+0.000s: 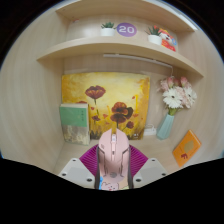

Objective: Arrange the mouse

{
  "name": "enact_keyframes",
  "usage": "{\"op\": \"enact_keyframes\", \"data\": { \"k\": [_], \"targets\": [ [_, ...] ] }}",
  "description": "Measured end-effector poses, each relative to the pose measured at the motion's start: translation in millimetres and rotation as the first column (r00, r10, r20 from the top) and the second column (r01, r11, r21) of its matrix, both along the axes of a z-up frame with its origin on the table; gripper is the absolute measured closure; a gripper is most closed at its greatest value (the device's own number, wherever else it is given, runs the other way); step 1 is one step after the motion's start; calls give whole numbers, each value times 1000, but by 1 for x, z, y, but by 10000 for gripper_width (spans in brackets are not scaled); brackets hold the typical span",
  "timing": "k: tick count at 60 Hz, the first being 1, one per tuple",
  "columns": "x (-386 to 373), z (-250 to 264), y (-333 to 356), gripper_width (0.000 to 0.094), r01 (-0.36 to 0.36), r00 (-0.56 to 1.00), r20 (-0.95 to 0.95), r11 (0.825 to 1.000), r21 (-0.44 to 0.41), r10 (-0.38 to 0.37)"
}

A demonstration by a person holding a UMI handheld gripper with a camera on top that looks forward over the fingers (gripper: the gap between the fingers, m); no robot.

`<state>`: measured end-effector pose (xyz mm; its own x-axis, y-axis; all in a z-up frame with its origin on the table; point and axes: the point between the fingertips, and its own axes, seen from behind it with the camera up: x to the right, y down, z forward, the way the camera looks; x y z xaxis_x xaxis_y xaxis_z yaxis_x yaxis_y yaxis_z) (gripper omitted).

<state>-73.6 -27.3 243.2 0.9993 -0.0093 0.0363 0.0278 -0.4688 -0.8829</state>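
Note:
A pink computer mouse [112, 158] sits between my two fingers, its nose pointing away toward the painting. My gripper [112, 168] is shut on the mouse: both magenta pads [87, 160] press on its sides. The mouse is held above the pale desk [40, 150], in front of a yellow painting of flowers [105, 100].
A green-and-white card [74, 122] leans at the left of the painting. A blue vase with white and pink flowers [168, 118] stands at the right, an orange box [186, 148] beside it. Two wall shelves above carry small plants [107, 28] and a purple round sign [126, 29].

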Motion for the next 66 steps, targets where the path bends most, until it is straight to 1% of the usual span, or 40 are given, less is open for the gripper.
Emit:
{"op": "enact_keyframes", "data": {
  "k": [4,8,11,17,22,28,32,39,40,42,46,52,54,57,59,66],
  "targets": [
    [28,-34,2,555,22,1000,-6,998,-60,-23],
    [48,-78,0,556,33,999,-3,991,-127,-34],
    [53,-117,-5,555,28,1000,-8,983,-183,-30],
    [58,-177,-19,556,6,1000,-12,956,-293,-10],
    [56,-211,-29,555,-10,1000,-21,937,-348,3],
    [49,-235,-34,556,-32,998,-62,927,-375,9],
    [48,-245,-37,555,-41,998,-61,918,-394,19],
    [46,-257,-42,543,-52,997,-69,910,-411,25],
    [47,-256,-39,544,-53,997,-68,916,-398,28],
    [47,-258,-40,520,-55,997,-71,915,-400,29],
    [47,-258,-38,471,-53,997,-78,919,-391,24],
    [46,-258,-37,397,-40,995,-97,920,-390,3],
    [44,-258,-37,352,-44,995,-103,918,-394,4],
    [41,-256,-41,246,-56,995,-103,907,-416,14],
    [39,-250,-43,216,-63,994,-104,905,-421,21],
    [36,-205,-39,223,-71,992,-124,928,-365,27]
  ]
}}
